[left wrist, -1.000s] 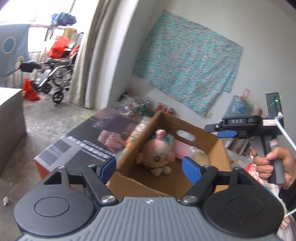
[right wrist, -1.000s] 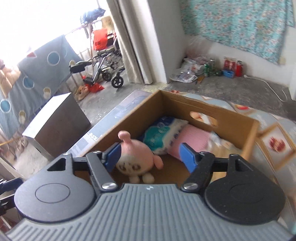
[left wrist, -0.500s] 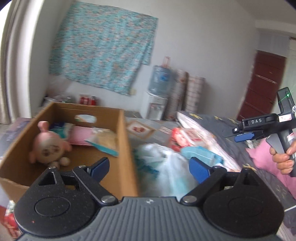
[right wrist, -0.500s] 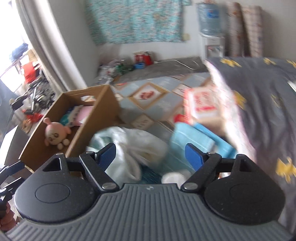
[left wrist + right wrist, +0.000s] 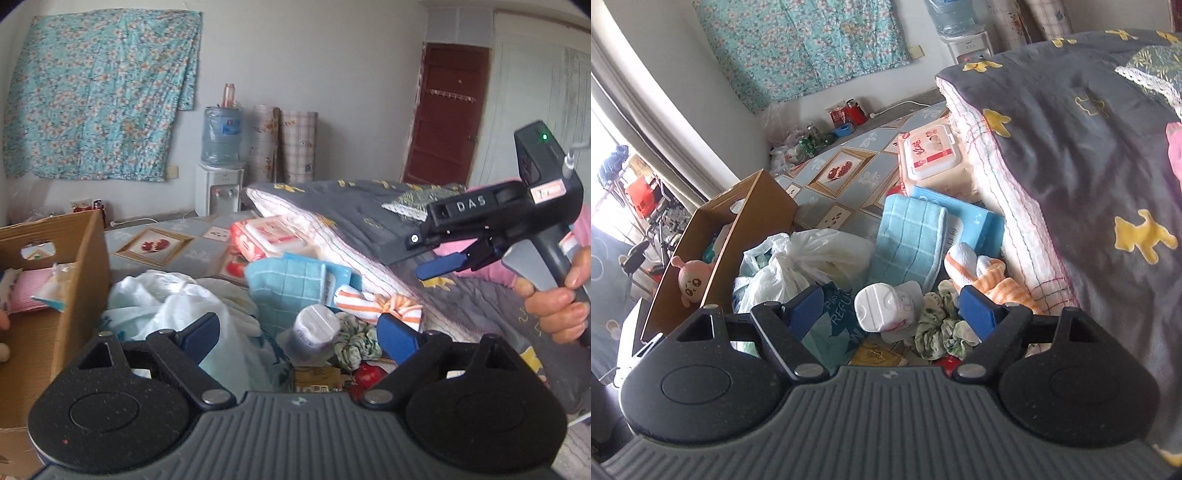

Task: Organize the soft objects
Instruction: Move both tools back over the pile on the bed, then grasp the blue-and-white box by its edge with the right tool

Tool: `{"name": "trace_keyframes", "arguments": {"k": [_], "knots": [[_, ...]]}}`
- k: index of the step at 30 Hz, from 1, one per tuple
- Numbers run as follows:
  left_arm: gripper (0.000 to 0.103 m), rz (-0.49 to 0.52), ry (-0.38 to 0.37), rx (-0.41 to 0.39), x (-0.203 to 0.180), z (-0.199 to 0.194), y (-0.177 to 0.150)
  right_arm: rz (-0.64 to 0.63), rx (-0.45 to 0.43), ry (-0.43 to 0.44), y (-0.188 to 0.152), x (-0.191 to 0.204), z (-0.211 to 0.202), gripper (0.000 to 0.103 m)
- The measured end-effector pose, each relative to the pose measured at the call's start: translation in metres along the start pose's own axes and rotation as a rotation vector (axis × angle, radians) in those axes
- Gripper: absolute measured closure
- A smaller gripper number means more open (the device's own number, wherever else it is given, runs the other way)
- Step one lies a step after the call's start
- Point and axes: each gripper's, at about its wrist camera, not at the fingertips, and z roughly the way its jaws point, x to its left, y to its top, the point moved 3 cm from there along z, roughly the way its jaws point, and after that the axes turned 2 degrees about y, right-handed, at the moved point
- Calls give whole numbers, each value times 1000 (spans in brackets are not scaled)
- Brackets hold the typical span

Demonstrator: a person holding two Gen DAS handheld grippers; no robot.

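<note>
Item: loose pile of soft goods on the patterned mat, between the cardboard box and the folded quilt.

Change noted: a second ago both cameras looked down into the box at the pink plush toy; both now face the pile, with the box off to the left. Neither gripper carries anything. Reading: a drop-off into the box looks finished, and the next pick is being chosen.

Left gripper: fingers released, spread wide, nothing between them; white tissue roll and green scrunchie lie beyond the tips.

Right gripper: fingers released, likewise empty, hovering over the same roll and scrunchie. From the left camera it appears side-on, gripped by a hand.

Pile contents: white plastic bag, blue checked towel, orange-striped cloth, wet-wipes pack, teal packet.

Already boxed: plush toy, pink striped item.

Obscured: box floor mostly hidden behind its near wall; the plush is cut off at the left camera's edge. Red object and yellowish packet sit half under the gripper bodies, unidentifiable. Bag contents not legible.
</note>
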Motion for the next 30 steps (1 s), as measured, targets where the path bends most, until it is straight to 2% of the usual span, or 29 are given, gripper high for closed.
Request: {"name": "trace_keyframes", "arguments": {"k": [4,7,12,17,25,30], "knots": [[13,26,-4,10,-4,17,3,7,9,-2,8,-11,12,22],[16,4,-15,13,-4,31,12,-20,13,-18,21,-17,24,24],[32,-46,-22,47,1,70,32,-92,69,-62,56,-29,60,39],[38,-74,-33,117,5,112,42,-221,182,-93,86,-43,110,52],[52,-81,-39,239,5,162,33,-470,354,-112,93,-42,172,55],[54,-89,-38,275,5,176,27,-502,399,-44,99,-39,188,55]]}}
